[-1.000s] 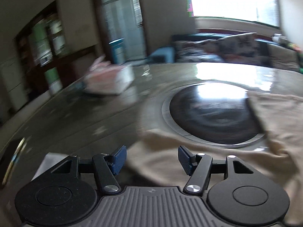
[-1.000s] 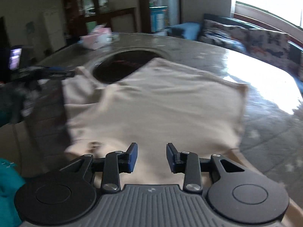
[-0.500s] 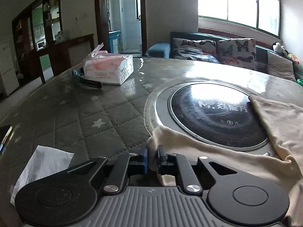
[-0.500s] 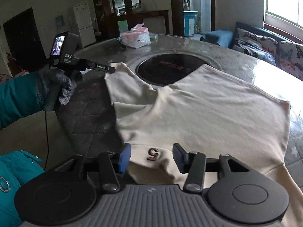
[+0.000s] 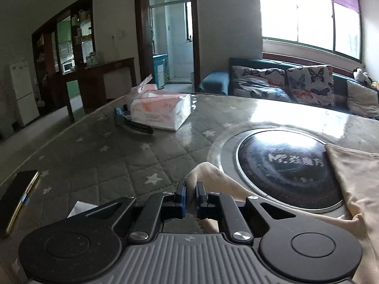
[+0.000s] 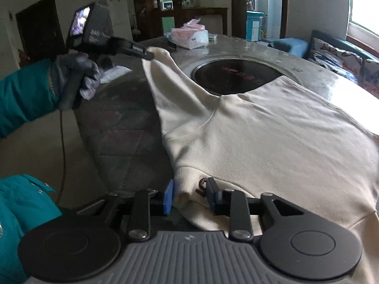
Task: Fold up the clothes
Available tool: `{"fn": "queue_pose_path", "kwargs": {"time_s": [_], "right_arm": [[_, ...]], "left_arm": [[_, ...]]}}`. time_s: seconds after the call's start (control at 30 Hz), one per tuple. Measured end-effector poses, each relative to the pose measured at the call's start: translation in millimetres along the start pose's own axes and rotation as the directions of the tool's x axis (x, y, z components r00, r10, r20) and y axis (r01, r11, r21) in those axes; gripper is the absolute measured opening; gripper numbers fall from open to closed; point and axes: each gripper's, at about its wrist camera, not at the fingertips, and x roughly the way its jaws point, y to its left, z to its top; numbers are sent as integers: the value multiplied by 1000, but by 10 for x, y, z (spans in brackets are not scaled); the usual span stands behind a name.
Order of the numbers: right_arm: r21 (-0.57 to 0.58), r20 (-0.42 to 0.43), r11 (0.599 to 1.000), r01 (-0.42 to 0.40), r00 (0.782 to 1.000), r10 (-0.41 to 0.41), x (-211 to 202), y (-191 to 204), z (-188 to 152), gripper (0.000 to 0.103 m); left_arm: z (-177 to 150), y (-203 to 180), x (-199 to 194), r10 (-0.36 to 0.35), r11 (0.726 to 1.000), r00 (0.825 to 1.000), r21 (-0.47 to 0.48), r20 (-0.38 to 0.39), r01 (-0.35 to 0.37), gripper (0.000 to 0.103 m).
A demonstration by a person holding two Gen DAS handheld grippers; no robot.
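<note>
Cream sweatshirt (image 6: 272, 127): sleeve clamped in left gripper (image 5: 190, 190); collar between right gripper (image 6: 190, 195).

A lived-in home: a sofa (image 5: 279, 87) with butterfly-print cushions under a wide window (image 5: 308, 11), a white fridge (image 5: 20, 92), dark wood cabinets (image 5: 68, 47) (a microwave inside), and a tissue pack (image 5: 161, 112) on the quilted counter (image 5: 106, 161).

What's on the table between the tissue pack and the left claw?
In the left wrist view, only bare quilted table cover lies between the tissue pack and the left claw, which pinches the cream garment.
</note>
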Motion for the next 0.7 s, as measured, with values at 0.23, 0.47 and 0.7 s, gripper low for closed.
{"fn": "queue_pose_path", "kwargs": {"time_s": [0.23, 0.47, 0.7], "right_arm": [[54, 62, 999, -3, 998, 0, -233, -100, -37, 35], [260, 79, 951, 167, 978, -193, -768, -561, -301, 37], [449, -23, 816, 364, 917, -397, -933, -1042, -757, 37]], "left_arm": [[-74, -5, 49, 6, 1000, 999, 28, -43, -5, 16], [33, -108, -73, -18, 999, 1000, 34, -10, 18, 33], [84, -635, -313, -172, 979, 985, 115, 9, 170, 65]]}}
